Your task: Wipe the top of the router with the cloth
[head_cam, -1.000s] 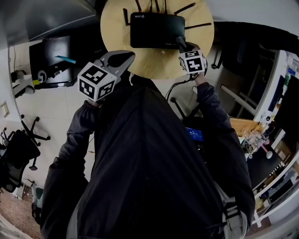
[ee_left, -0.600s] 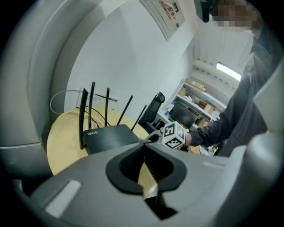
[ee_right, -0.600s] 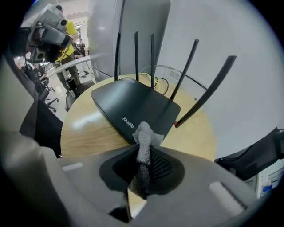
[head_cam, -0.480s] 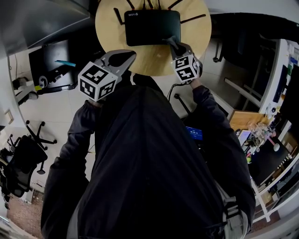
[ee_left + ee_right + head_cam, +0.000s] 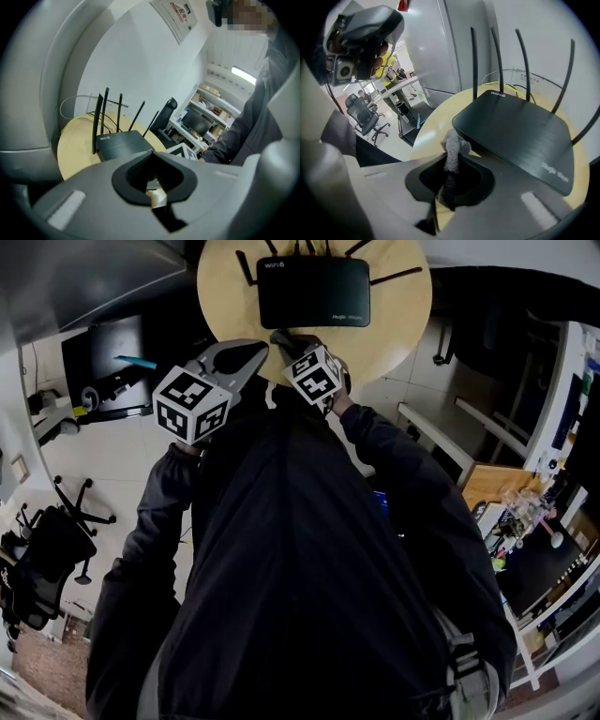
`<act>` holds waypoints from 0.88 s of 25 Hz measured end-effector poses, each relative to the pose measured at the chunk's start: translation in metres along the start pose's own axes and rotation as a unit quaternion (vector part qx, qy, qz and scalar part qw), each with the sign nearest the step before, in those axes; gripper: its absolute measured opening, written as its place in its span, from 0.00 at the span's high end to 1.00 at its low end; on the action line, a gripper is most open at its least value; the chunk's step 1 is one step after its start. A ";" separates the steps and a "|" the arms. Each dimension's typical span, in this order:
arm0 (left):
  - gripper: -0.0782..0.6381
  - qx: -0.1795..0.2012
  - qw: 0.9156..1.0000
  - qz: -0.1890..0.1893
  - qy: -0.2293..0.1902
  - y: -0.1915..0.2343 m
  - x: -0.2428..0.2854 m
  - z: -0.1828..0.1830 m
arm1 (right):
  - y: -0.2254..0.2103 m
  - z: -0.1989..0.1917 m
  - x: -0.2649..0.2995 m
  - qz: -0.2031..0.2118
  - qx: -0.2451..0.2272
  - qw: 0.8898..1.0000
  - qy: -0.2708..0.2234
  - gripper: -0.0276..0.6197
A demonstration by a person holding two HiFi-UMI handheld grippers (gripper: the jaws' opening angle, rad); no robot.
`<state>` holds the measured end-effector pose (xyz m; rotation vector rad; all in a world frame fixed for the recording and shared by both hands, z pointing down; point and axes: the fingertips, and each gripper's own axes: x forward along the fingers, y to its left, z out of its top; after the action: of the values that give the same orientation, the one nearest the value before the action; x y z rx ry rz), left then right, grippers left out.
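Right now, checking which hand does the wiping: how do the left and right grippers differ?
The right gripper is shut on the cloth, close in front of the router. The left gripper is shut on nothing and held further back from it. Both point toward the router.

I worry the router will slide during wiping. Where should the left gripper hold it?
Probably the left short edge of the router, coming in from the left: the body is a low flat slab, antennas crowd its far edge, and the right gripper holds the cloth at the near side.
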<state>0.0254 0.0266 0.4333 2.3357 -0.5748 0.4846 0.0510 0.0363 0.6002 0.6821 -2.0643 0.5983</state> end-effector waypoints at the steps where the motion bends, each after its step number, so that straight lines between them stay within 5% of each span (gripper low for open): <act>1: 0.89 -0.001 1.000 0.001 0.000 0.000 -0.001 -0.001 | 0.005 0.004 0.006 0.007 0.006 1.000 0.000 0.91; 8: 0.89 -0.007 1.000 0.006 0.000 0.002 -0.006 -0.005 | -0.002 0.017 0.024 0.028 0.107 0.994 -0.013 0.91; 22: 0.89 0.004 1.000 -0.010 0.005 -0.009 0.007 -0.002 | -0.110 -0.069 -0.037 -0.048 0.280 0.958 -0.022 0.91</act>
<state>0.0352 0.0319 0.4336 2.3429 -0.5462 0.4888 0.1813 0.0079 0.6225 1.1191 -1.8896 1.1378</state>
